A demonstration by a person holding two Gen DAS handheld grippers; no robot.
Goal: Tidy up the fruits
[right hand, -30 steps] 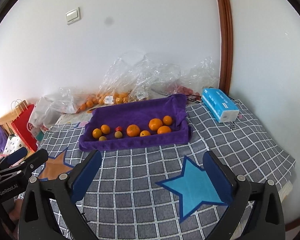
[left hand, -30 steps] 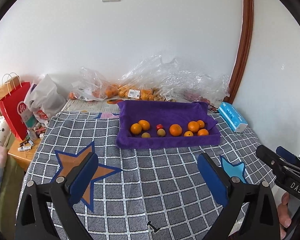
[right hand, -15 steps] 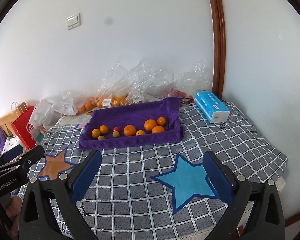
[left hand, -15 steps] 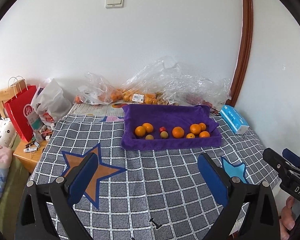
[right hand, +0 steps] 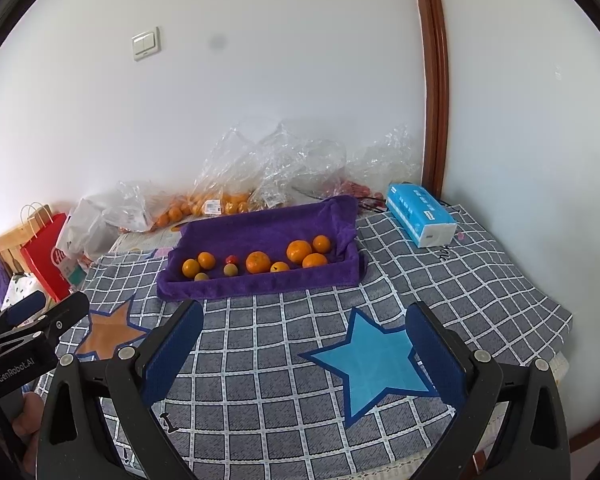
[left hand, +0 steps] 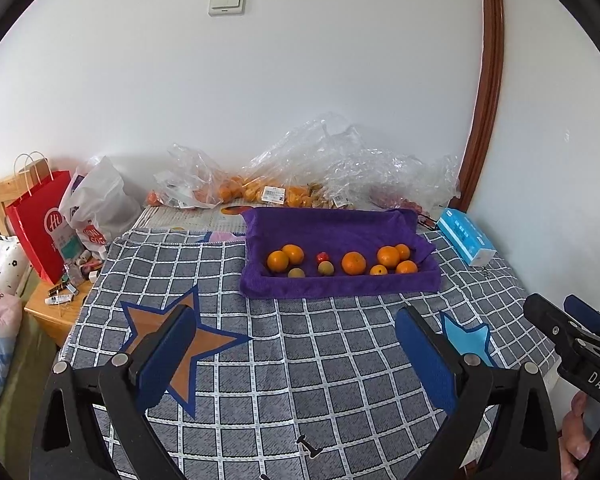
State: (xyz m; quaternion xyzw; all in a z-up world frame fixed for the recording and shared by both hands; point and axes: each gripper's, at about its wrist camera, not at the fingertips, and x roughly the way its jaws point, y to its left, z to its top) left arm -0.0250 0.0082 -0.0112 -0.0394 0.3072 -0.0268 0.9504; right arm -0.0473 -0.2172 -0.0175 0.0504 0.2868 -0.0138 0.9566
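Round orange and small yellow-green fruits [left hand: 353, 263] lie in a row along a purple towel-lined tray [left hand: 336, 286] on the checked-cloth table [left hand: 300, 360]. Both the left gripper [left hand: 296, 354] and right gripper [right hand: 304, 344] hover empty, jaws spread wide, with the tray straight ahead and well apart; neither looks clearly nearer.

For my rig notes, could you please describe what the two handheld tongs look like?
Both match: black plastic frames with triangular cut-outs and silver rivets, ending in flat blue padded fingers. The left tongs carry white "GenRobot.AI" lettering on the side in the right wrist view; the right tongs show "DAS" in the left wrist view. No cables or sleeves show.
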